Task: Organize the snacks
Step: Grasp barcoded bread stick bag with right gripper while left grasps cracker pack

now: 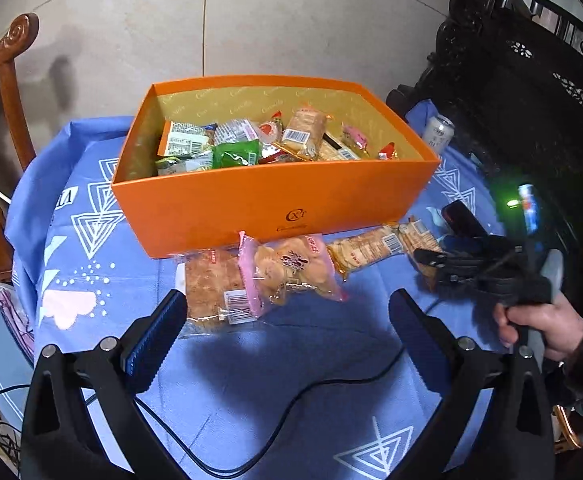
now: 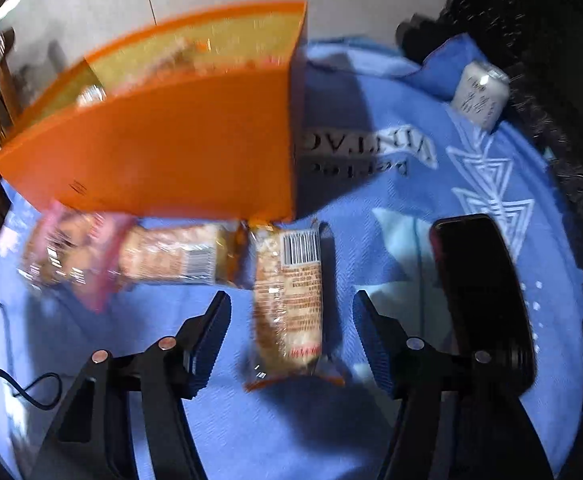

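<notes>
Orange box (image 1: 275,196) sits open-topped near the middle of the tabletop (image 1: 291,380), on the blue patterned cloth. Inside: a loose heap of wrapped snacks (image 1: 259,140) — a green packet, several clear cracker packs with barcodes, small red-and-pink sweets. They cover the box floor; the gold lining of the far wall shows above them.

Loose snacks lie in a row just in front of the box's near wall. Left to right in your left camera: a flat clear cracker pack (image 1: 211,292), a pink-edged bag (image 1: 291,272) overlapping its right end, then a long cracker sleeve (image 1: 371,246) running off to the right. A fourth pack, the barcode pack (image 2: 287,300), lies end-on toward your right gripper, its far end near the box corner.

Silver can (image 2: 479,96) stands at the far right edge of the cloth. Black phone (image 2: 483,300) lies flat, right of the barcode pack.

Your left gripper (image 1: 287,336): jaws wide, holding nothing, low over the cloth, aimed at the flat pack and pink bag. A black cable (image 1: 291,400) trails across the cloth beneath it.

Your right gripper (image 2: 291,340): jaws wide, empty, straddling the near half of the barcode pack; whether the pads touch it, you cannot tell. Right view is motion-blurred. Your right hand (image 1: 539,328) grips its handle.
</notes>
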`<action>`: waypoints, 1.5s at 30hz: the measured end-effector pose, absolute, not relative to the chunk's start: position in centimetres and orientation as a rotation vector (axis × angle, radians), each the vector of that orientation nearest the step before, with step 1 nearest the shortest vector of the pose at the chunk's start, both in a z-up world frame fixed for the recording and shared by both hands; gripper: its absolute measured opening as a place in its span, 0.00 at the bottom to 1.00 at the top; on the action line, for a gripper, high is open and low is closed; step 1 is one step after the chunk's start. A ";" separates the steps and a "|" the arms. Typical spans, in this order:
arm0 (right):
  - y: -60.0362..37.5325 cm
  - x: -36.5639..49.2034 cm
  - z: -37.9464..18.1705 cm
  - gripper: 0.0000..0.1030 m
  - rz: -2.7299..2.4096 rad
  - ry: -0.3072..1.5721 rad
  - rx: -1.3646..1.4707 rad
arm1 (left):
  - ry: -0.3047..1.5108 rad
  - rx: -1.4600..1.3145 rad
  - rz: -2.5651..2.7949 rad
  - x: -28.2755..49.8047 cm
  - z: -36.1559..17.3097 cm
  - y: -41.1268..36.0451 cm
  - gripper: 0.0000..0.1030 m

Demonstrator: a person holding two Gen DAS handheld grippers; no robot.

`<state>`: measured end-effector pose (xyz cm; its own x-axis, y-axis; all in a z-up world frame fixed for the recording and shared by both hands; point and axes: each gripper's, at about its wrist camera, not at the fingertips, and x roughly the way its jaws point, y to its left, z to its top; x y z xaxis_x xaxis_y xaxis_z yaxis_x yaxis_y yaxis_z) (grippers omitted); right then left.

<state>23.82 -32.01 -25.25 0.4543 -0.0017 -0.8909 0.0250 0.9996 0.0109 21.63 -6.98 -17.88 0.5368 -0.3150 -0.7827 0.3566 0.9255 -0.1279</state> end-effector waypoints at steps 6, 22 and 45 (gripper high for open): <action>-31.7 23.6 -26.5 0.35 -0.002 1.134 0.002 | 0.955 0.038 -0.339 22.3 -19.2 -5.4 0.96; -32.5 17.3 -18.7 0.35 0.044 1.009 0.287 | 0.815 0.257 -0.629 24.6 -19.9 -14.2 0.96; -33.8 14.2 -18.3 0.35 0.013 1.031 0.348 | 0.907 0.563 -0.957 26.9 -29.0 -22.0 0.35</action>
<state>14.15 -33.79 -18.28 0.5188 0.1732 -0.8372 0.1517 0.9451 0.2895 26.88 -21.98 -29.05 0.2693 -0.4468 -0.8531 0.8758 0.4820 0.0240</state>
